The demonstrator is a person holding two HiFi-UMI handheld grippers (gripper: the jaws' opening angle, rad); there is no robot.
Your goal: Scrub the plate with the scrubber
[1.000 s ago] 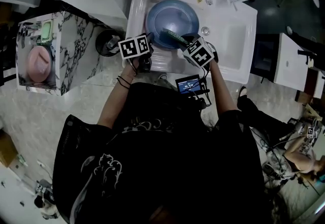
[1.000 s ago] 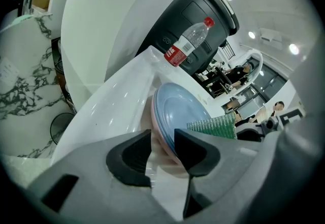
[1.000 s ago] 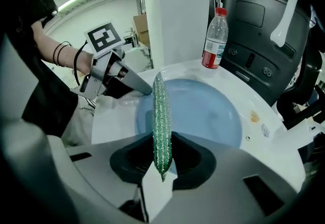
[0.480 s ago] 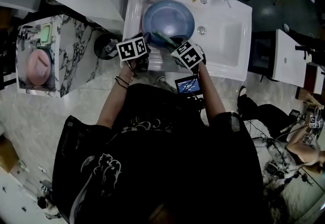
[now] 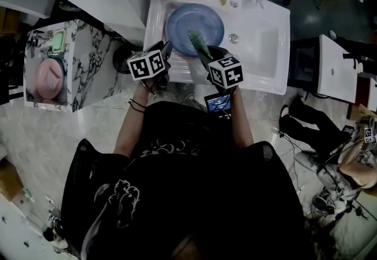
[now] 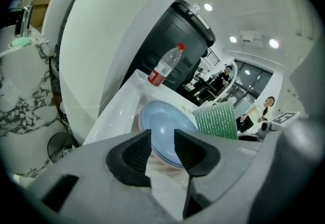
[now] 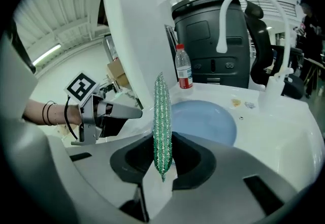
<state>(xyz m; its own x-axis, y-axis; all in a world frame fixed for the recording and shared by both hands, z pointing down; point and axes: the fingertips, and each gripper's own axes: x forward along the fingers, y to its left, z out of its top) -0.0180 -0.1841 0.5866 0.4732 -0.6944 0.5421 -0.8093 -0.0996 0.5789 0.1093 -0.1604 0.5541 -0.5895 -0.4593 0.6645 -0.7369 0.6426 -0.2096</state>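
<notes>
1. Scrubber (image 7: pixel 161 116): flat green mesh pad, seen edge-on. Its long axis runs straight out of your right gripper (image 7: pixel 162 156), with the free end pointing away over the basin. Those jaws pinch its near end.
2. Blue plate (image 5: pixel 185 22): lies flat in the white sink (image 5: pixel 268 46). The pad overhangs its near rim; contact unclear.
3. Left gripper (image 6: pixel 162 148): jaws spread, nothing between the pads, just short of the plate's rim.
4. Step, as judged: scrubbing, with the pad poised. Next, lay the pad's face on the plate; steady the rim with your left if it slides.
</notes>
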